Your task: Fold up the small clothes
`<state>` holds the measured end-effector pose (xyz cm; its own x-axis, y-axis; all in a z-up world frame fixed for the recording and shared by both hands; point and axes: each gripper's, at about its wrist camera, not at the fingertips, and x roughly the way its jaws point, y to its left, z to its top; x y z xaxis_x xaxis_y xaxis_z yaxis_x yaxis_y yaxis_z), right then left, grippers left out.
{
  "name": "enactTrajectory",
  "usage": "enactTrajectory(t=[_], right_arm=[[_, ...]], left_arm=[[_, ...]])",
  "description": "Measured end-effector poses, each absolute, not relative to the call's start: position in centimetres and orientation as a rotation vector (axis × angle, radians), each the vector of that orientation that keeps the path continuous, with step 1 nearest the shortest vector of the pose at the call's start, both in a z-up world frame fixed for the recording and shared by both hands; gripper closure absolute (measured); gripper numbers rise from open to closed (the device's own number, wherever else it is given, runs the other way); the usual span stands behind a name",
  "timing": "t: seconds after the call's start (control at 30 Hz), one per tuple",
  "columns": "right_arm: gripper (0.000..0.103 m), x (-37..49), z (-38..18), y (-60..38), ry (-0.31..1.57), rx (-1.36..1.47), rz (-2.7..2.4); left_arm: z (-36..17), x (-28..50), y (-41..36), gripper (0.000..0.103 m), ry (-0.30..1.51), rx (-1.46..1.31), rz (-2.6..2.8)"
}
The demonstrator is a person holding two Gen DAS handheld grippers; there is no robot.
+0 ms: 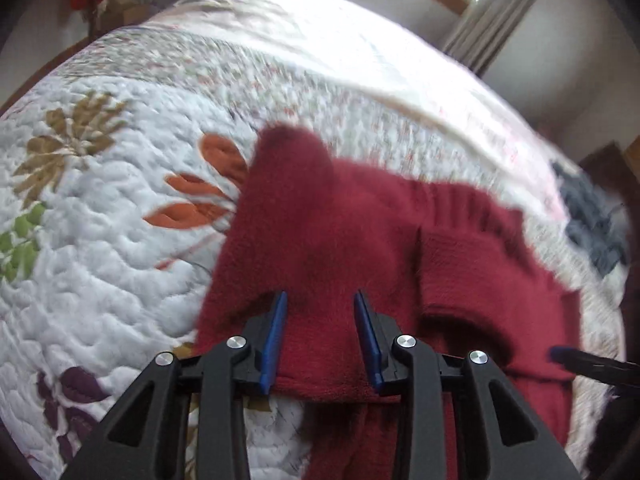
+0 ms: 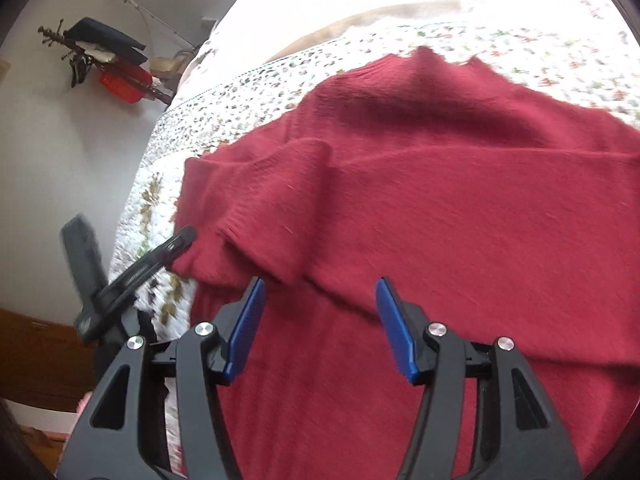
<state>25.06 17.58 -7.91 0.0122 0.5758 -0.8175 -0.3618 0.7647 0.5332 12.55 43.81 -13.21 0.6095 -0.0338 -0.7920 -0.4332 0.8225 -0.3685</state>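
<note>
setting: quilted bed cover (image 1: 100, 288) with a leaf and flower print, serving as the folding surface; bed's far edge toward a curtain (image 1: 496, 20) and window.
garment: dark red knitted sweater (image 2: 440, 208), spread across the near edge of the bed, partly hanging over it; one sleeve (image 2: 264, 196) already laid across the body, ribbed cuff toward the near left side.
left gripper (image 1: 320, 300): blue pads (image 1: 276, 336) apart at a moderate gap, astride a folded edge of the sweater, not clamped on it as far as visible.
right gripper (image 2: 320, 288): jaws wide, hovering just over the sweater near the folded sleeve, holding nothing.
likely reason: both seemingly poised at the near edge to take a fresh hold for the next fold.
progress: early to middle by appearance; sleeve folded in, body not yet folded.
background: wall rack (image 2: 104, 56) with dark and red items, well apart from the bed.
clarity: motion blur in both views, so fine contact hard to confirm.
</note>
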Motion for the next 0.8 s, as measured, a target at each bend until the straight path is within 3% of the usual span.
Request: enactTrajectory(t=[0.27,0.43,0.5,0.8], right_arm=[[0.047,26.8,-11.7,22.3,1.465,0.230,0.743],[0.085,26.8,-12.2,21.6,1.466,0.291,0.769],[0.090,26.6,-11.1,20.5,1.443,0.314,0.798],[0.090,26.7,-5.3,11.9,1.305,0.277,0.742]], left_arm=[[-10.4,10.9,45.3,0.066,0.841,-0.553,0.263],[-10.2,11.1,44.9,0.058,0.842,-0.521,0.263],[-10.2,11.4,44.2,0.056,0.846,-0.504,0.250],[-10.2,14.0,39.6,0.055,0.843,-0.470,0.169]])
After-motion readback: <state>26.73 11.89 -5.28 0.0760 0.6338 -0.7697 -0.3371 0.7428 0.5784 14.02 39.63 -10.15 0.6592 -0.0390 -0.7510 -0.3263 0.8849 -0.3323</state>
